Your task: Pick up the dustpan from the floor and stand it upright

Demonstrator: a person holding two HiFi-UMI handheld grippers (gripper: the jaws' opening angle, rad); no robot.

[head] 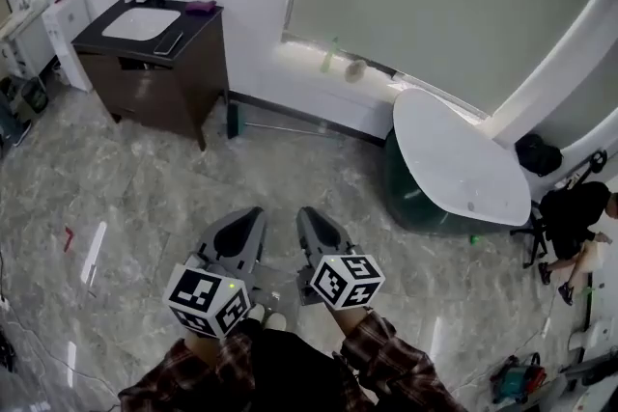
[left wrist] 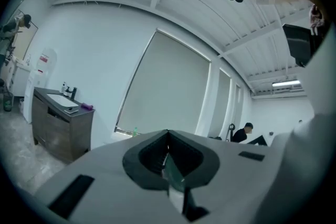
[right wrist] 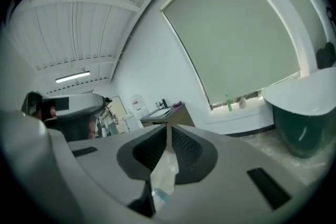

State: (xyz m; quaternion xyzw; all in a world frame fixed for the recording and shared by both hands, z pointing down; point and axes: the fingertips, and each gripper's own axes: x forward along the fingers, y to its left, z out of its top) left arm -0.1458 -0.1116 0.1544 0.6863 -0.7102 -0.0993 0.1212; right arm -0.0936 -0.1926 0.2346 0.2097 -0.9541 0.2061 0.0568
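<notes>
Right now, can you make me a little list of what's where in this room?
cabinet: dark, with a white sink on top
dustpan: lying on the floor beside the cabinet, untouched
round table: white, off to the right
left gripper: fingers together, holding nothing
right gripper: fingers together, holding nothing
gap: both grippers are well short of the dustpan

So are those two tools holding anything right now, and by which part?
Nothing is held. The left tool and the right tool each have their jaws together, with nothing between them.
</notes>
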